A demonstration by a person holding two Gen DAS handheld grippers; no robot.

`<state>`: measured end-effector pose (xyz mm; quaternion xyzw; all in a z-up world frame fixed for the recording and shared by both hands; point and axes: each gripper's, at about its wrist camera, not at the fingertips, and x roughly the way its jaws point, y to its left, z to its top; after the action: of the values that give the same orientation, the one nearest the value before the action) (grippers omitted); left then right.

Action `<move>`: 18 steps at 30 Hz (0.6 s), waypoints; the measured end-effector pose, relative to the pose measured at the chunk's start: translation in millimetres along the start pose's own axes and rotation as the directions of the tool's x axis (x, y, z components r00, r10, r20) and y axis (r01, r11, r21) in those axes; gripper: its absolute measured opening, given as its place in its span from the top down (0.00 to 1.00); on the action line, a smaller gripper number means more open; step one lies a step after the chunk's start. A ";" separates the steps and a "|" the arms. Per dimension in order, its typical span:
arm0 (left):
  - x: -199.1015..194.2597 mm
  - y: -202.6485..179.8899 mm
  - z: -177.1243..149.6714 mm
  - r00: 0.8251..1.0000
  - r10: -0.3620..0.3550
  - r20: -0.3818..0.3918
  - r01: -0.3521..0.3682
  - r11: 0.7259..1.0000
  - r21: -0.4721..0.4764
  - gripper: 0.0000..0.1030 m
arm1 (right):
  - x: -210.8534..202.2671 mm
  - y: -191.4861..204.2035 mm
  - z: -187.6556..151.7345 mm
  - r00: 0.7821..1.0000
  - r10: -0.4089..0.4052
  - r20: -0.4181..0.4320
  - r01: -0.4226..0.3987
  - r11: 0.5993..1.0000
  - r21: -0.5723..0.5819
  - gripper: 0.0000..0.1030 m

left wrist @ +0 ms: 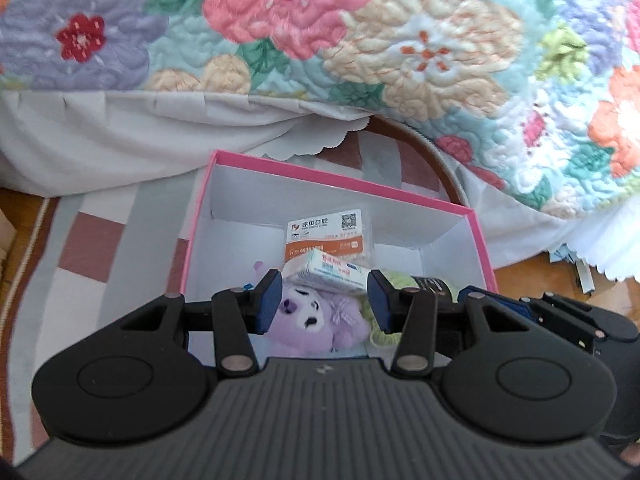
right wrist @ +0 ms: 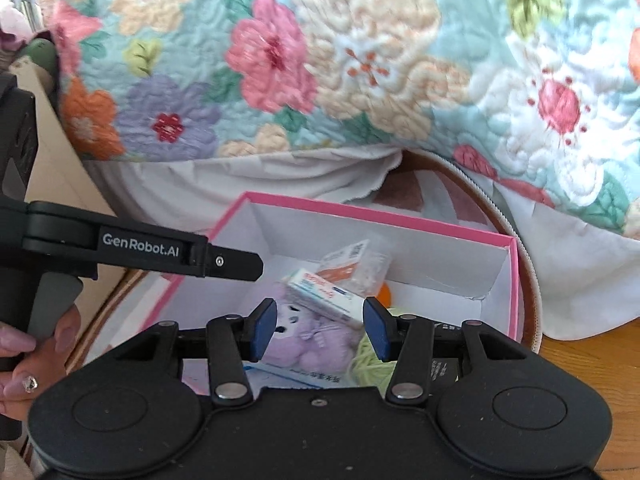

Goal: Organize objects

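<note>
Floor: wooden floor (right wrist: 580, 360) with a checked rug (left wrist: 88, 240) on it, and a bed with a flowery quilt (left wrist: 400, 40) hanging down at 12 o'clock.

Box: a pink box (left wrist: 484, 248) with white insides sits on the rug, just in front of the bed. Its top is off.

In the box: a purple plush bear (left wrist: 308, 320) at 6 o'clock, a small white packet (left wrist: 332, 274) lying on top of the bear, and a clear case with an orange card (left wrist: 324, 236) at 12 o'clock. Some pale green yarn (right wrist: 372, 356) is at 5 o'clock of the bear. An orange thing peeks out near the far wall, too hidden to name.

Left gripper (left wrist: 322, 300): its jaws stand apart and hold nothing. It hangs above the box, over the bear. A hand (right wrist: 24, 360) holds its handle.

Right gripper (right wrist: 320, 328): also let go, with nothing between the blue pads. It hangs above the box too, at 3 o'clock of the left one.

Step now: I think the things are packed and both grippers are clear of the box.

How to do it well: lift straight up so the pads do not bump the box walls or knock the packet off the bear. Keep the two grippers apart from each other.
</note>
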<state>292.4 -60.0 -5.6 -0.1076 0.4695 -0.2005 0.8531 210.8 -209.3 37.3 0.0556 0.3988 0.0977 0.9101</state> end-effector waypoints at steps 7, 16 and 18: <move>-52.9 -6.4 -11.8 1.000 0.013 0.011 -0.014 0.999 0.048 0.55 | -36.6 21.5 -2.6 1.000 -0.003 0.025 0.004 1.000 -0.023 0.48; -109.2 -20.3 -25.5 0.999 0.047 0.026 -0.049 0.993 0.106 0.54 | -88.1 45.2 -12.0 0.997 0.017 0.079 -0.014 0.999 -0.030 0.44; -118.2 -22.5 -31.3 0.998 0.055 0.029 -0.058 0.992 0.111 0.54 | -94.4 49.4 -13.3 0.997 0.015 0.080 -0.013 0.999 -0.034 0.43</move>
<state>204.0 -27.6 75.6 -0.0487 0.4494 -0.2008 0.8691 131.9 -181.8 104.6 0.0472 0.3597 0.1083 0.9256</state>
